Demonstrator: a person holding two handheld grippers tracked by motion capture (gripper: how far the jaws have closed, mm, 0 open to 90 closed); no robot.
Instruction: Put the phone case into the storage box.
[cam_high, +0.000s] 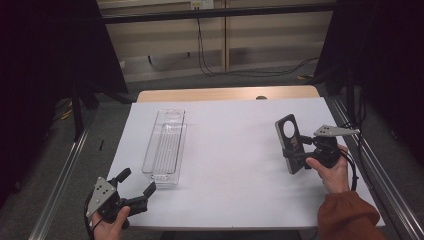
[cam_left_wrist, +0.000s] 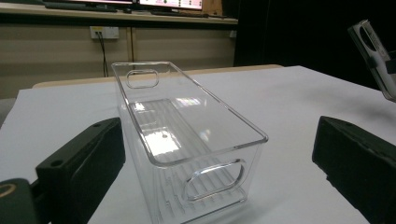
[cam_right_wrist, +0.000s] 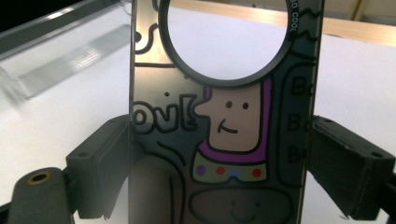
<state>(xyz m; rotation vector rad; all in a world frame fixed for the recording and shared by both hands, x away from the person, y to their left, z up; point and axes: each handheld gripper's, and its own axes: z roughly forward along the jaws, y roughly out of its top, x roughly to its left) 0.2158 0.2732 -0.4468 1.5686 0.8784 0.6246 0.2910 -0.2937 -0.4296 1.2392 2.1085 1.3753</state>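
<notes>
A long clear plastic bin (cam_high: 165, 147) stands on the white table (cam_high: 235, 170), left of centre, empty, with a cut-out handle at each end. My left gripper (cam_high: 137, 180) is open at the table's front left, just short of the bin's near end. In the left gripper view the bin (cam_left_wrist: 187, 135) stands between and beyond the wide-apart jaws of this gripper (cam_left_wrist: 217, 140). My right gripper (cam_high: 298, 150) is shut on a dark flat case (cam_high: 289, 137) with a round hole, held upright above the table's right side. Cartoon drawings cover the case (cam_right_wrist: 224, 130), clamped by the right gripper (cam_right_wrist: 219, 158).
A wooden table edge (cam_high: 225, 93) shows beyond the white sheet. Metal rails (cam_high: 65, 170) run along both sides of the table. Cables (cam_high: 210, 67) lie on the floor behind. Dark curtains hang at left and right. The held case (cam_left_wrist: 373, 51) shows at the left gripper view's right edge.
</notes>
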